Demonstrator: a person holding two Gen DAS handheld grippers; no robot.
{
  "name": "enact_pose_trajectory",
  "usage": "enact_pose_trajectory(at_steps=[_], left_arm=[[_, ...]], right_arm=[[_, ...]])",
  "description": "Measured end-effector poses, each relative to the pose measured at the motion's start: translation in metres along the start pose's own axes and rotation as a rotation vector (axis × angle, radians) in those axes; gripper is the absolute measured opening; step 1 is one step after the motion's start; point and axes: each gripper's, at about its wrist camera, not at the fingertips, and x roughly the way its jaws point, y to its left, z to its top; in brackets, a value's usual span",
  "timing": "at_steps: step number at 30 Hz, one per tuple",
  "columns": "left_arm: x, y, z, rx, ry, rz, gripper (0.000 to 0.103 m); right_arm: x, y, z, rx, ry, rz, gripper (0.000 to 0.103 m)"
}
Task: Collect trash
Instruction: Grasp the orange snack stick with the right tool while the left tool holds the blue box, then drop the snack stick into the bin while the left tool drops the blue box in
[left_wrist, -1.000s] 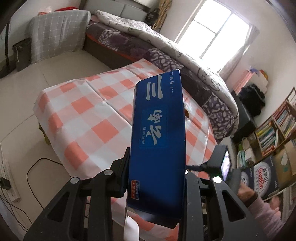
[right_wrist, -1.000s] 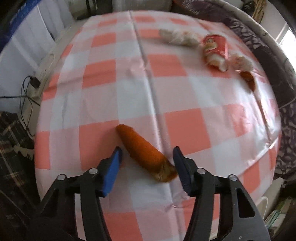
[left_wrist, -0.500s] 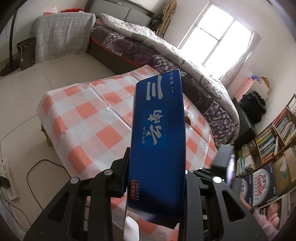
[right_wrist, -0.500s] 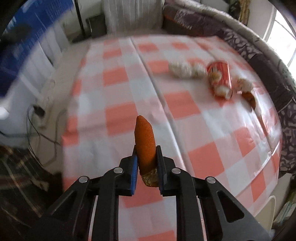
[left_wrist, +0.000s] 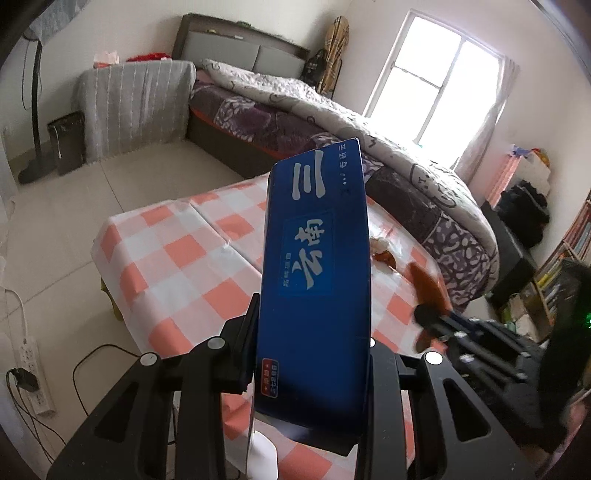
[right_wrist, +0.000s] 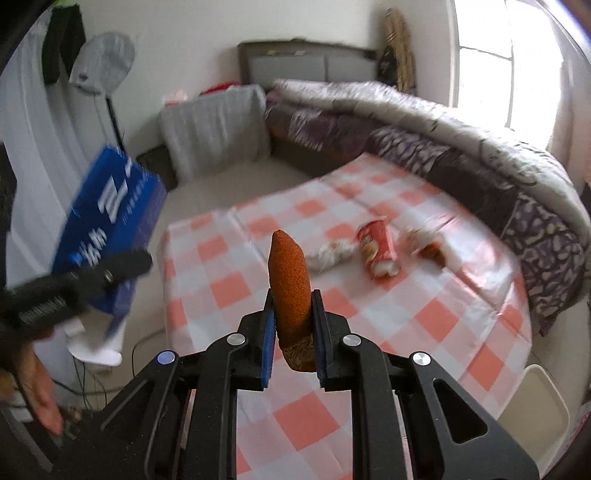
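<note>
My left gripper (left_wrist: 310, 328) is shut on a tall blue box (left_wrist: 317, 280) with white lettering, held upright off the table's near side; the box also shows in the right wrist view (right_wrist: 107, 229). My right gripper (right_wrist: 293, 325) is shut on an orange carrot-shaped piece of trash (right_wrist: 290, 288), lifted above the checked table (right_wrist: 461, 325); it also shows blurred in the left wrist view (left_wrist: 428, 288). On the table lie a red can (right_wrist: 376, 251), a crumpled white wrapper (right_wrist: 328, 254) and brown scraps (right_wrist: 428, 247).
A bed with a grey and purple quilt (left_wrist: 332, 110) runs behind the table. A covered grey chair (left_wrist: 136, 107) and a black bin (left_wrist: 68, 142) stand at the back left. A power strip and cables (left_wrist: 31, 373) lie on the floor. A white bin (right_wrist: 535, 406) stands by the table's right edge.
My right gripper closed on the orange piece and lifted it off the table, moving up and back. My left gripper has raised and tilted back with the blue box.
</note>
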Motion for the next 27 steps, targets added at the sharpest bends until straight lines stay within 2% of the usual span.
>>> enact_pose_trajectory(at_steps=[7, 12, 21, 27], left_arm=[[0.004, -0.011, 0.003, -0.001, -0.014, -0.020, 0.031], [0.010, -0.025, 0.002, 0.009, -0.007, -0.044, 0.031], [0.026, -0.061, -0.007, 0.057, 0.018, -0.079, 0.031], [0.040, -0.084, -0.019, 0.104, 0.050, -0.088, 0.031]], right_arm=[[-0.034, -0.019, 0.009, 0.067, -0.041, -0.076, 0.017], [-0.063, -0.052, 0.002, 0.155, -0.043, -0.165, 0.017], [-0.082, -0.152, -0.054, 0.433, 0.030, -0.362, 0.017], [-0.098, -0.201, -0.086, 0.588, 0.051, -0.466, 0.020]])
